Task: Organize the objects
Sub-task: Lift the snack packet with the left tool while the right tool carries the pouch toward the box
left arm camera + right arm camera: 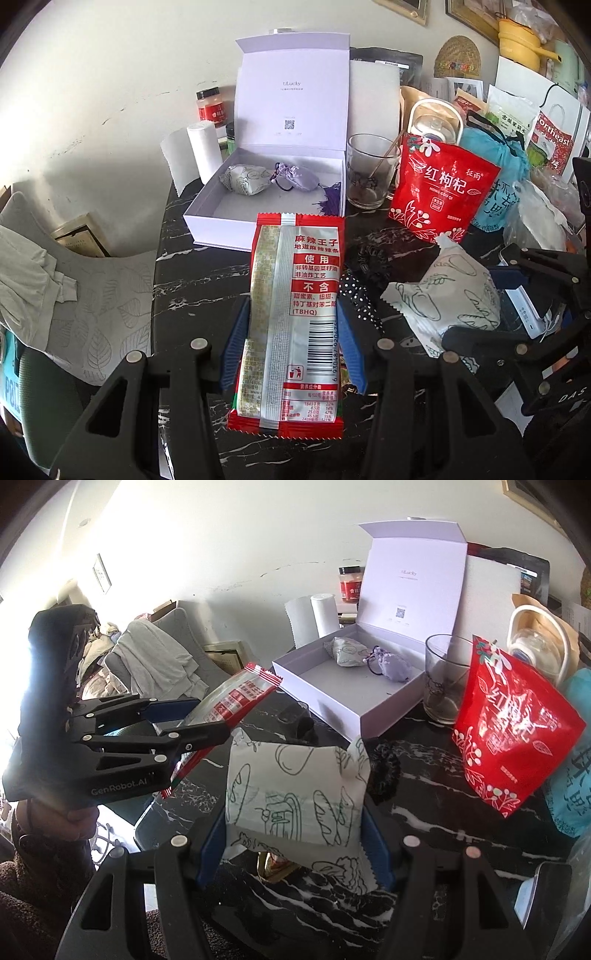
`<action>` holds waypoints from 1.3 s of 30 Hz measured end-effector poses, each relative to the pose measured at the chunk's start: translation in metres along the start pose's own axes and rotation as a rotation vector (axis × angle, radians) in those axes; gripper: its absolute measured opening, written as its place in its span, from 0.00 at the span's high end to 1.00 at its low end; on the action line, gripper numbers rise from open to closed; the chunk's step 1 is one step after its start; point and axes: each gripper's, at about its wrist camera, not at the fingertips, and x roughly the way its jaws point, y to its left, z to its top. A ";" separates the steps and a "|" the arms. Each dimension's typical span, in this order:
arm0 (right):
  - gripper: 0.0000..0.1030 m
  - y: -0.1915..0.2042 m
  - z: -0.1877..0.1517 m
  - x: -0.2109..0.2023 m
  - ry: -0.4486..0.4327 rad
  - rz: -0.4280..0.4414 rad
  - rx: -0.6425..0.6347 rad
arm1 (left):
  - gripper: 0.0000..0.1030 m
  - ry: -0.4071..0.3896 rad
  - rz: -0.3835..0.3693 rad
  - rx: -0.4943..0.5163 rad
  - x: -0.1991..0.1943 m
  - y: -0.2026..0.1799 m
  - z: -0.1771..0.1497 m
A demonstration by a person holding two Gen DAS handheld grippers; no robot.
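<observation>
gripping a red and silver snack packet (295, 317) across its width, the left gripper (291, 343) has its blue fingers (236, 343) closed narrow on both long edges; the packet is held clear above the black marbled tabletop (207, 273). the right gripper (295, 834) stands about half open, its fingers (212, 845) pressed on either side of a white pouch printed with line drawings (295, 794), also lifted off the tabletop. beyond both, a white gift box (229, 221) lies open with its lid upright; inside rest a second printed pouch (243, 179) and a lilac drawstring bag (295, 177), touching. just right of the box stands a glass tumbler (371, 170) with a stick in it, then a red goji bag (443, 188) upright. behind the box: a paper roll (205, 151) and a red-labelled jar (208, 107) near the wall
</observation>
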 end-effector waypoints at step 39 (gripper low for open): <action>0.36 -0.043 0.136 0.114 0.080 -0.006 -0.080 | 0.56 0.046 0.004 -0.070 0.123 0.088 0.114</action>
